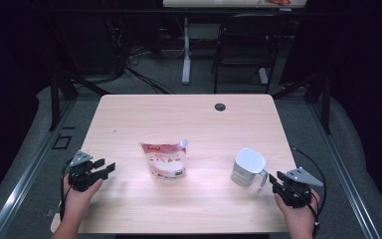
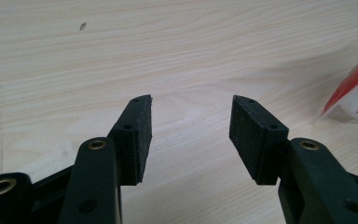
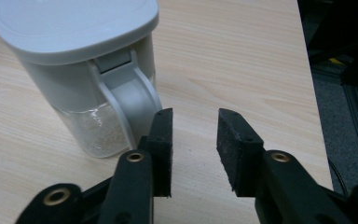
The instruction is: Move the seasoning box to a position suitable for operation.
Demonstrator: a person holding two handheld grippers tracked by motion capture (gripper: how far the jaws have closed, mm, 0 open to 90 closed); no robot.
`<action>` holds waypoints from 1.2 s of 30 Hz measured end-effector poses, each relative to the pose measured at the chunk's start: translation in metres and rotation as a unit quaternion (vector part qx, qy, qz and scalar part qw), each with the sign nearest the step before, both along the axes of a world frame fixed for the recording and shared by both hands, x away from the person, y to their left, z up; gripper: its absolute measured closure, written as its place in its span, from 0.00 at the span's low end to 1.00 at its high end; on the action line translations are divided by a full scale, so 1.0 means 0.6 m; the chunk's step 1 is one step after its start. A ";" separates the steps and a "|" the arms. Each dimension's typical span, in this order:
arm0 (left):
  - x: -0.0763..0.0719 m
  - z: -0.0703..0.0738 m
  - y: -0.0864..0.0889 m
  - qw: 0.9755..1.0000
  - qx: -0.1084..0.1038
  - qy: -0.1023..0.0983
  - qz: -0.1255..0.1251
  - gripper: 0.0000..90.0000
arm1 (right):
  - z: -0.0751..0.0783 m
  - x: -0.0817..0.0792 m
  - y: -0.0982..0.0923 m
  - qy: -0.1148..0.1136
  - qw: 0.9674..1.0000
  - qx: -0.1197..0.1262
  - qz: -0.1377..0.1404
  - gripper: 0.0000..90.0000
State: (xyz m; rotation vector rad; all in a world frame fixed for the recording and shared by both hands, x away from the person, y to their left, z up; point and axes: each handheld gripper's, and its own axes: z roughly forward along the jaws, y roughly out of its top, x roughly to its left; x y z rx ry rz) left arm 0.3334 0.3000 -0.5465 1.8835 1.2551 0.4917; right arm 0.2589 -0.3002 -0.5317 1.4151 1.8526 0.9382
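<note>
Your right tool gapes empty just beside the jug's handle, your left tool open near the pouch.

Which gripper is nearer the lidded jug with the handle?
Right. The right gripper sits open just beside the jug's handle, not touching it. The left gripper, also open, is at the table's far side, beyond the pouch.
</note>
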 end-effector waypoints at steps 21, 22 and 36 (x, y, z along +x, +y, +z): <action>0.017 -0.005 -0.009 1.000 -0.015 0.010 0.000 0.57 | 0.001 -0.026 0.024 0.005 0.998 0.013 0.065 0.69; 0.017 -0.004 -0.008 1.000 -0.012 0.017 -0.004 0.57 | -0.001 -0.023 0.026 0.004 0.998 0.008 0.062 0.69; 0.017 -0.007 -0.012 1.000 -0.017 0.024 -0.010 0.61 | -0.018 0.019 0.040 0.007 0.999 -0.012 0.031 0.64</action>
